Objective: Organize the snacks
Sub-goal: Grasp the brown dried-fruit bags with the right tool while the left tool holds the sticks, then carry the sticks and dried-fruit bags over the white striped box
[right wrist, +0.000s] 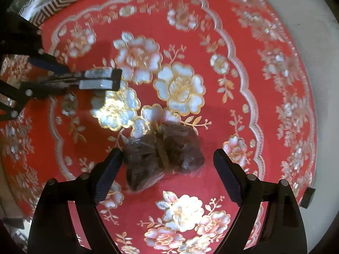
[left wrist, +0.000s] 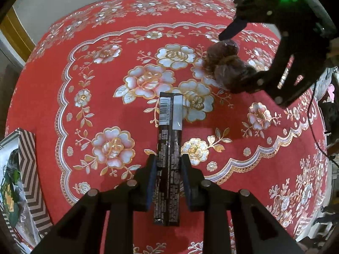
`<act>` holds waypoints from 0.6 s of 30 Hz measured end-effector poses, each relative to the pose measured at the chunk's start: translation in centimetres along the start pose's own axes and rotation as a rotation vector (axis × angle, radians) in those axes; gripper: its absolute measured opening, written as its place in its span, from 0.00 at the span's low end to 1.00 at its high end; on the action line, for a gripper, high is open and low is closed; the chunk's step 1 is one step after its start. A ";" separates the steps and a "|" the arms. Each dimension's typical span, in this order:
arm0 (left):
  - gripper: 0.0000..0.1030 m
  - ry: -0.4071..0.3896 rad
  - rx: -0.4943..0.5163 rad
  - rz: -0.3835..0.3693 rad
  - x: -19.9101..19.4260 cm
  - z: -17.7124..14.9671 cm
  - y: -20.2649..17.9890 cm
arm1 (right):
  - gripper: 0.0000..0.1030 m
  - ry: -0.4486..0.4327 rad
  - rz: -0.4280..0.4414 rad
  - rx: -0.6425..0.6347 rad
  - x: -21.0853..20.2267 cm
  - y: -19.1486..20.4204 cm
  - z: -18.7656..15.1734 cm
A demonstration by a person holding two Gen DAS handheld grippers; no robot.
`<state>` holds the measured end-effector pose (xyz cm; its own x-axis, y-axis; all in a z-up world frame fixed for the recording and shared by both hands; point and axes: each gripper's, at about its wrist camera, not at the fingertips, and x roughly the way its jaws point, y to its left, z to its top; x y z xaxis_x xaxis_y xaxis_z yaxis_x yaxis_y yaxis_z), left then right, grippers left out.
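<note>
Snack bar [left wrist: 168, 148] pinched lengthwise between left gripper [left wrist: 168, 165] pads, above red floral tablecloth [left wrist: 84, 80]. Brown wrapped snack bundle [right wrist: 163, 154] lying on cloth between spread right gripper [right wrist: 167, 160] fingers. Chevron box [left wrist: 29, 169] at cloth's edge.

The red tablecloth [left wrist: 53, 89] is looking like matt cloth, its gold and pearly flowers catching the light. The dark snack bar [left wrist: 169, 148] is showing a glossy foil-like wrapper. The brown snack bundle [right wrist: 163, 154] is sitting in shiny clear film, possibly plastic. The left gripper [left wrist: 168, 158] is looking matt black, with rubbery blue pads [left wrist: 152, 182].
</note>
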<state>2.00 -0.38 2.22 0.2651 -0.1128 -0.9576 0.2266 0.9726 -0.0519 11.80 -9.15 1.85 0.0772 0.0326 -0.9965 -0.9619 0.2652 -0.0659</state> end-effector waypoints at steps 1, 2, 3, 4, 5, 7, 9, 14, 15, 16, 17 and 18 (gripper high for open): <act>0.26 0.001 -0.002 0.000 0.0 0.0 0.0 | 0.85 0.001 0.007 0.011 0.3 -0.3 0.1; 0.26 0.002 0.001 0.000 0.1 0.1 0.0 | 0.85 0.004 0.012 0.029 0.6 -0.6 0.1; 0.25 0.004 0.004 0.001 0.1 0.1 -0.1 | 0.85 0.011 0.025 0.064 1.0 -1.0 0.1; 0.25 0.006 0.007 0.000 0.1 0.2 -0.1 | 0.84 0.002 0.036 0.080 1.1 -1.2 0.0; 0.24 0.007 0.012 0.002 0.1 0.2 -0.2 | 0.80 -0.014 0.051 0.109 1.0 -1.4 -0.1; 0.23 0.007 0.021 0.005 0.1 0.2 0.0 | 0.72 -0.038 0.083 0.172 0.8 -1.7 -0.6; 0.21 0.001 0.011 -0.013 0.1 0.2 0.3 | 0.72 -0.061 0.072 0.223 0.6 -1.7 -1.5; 0.19 -0.001 -0.002 -0.030 -0.1 -0.2 1.5 | 0.71 -0.148 0.067 0.409 -0.1 -1.2 -4.8; 0.18 0.000 -0.002 -0.030 -0.2 -0.2 1.7 | 0.71 -0.172 0.078 0.463 -0.3 -1.1 -5.7; 0.17 -0.002 -0.003 -0.026 -0.2 -0.3 1.9 | 0.71 -0.204 0.081 0.515 -0.5 -1.0 -6.4; 0.16 -0.007 -0.004 -0.018 -0.4 -0.4 2.1 | 0.71 -0.228 0.093 0.561 -0.7 -0.9 -7.0; 0.16 -0.013 -0.006 -0.015 -0.6 -0.5 2.3 | 0.71 -0.263 0.115 0.620 -1.0 -0.7 -7.7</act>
<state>1.90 2.03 2.55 0.2736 -0.1300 -0.9530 0.2253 0.9719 -0.0679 10.37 -16.77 2.47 0.1202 0.3053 -0.9446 -0.6456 0.7469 0.1593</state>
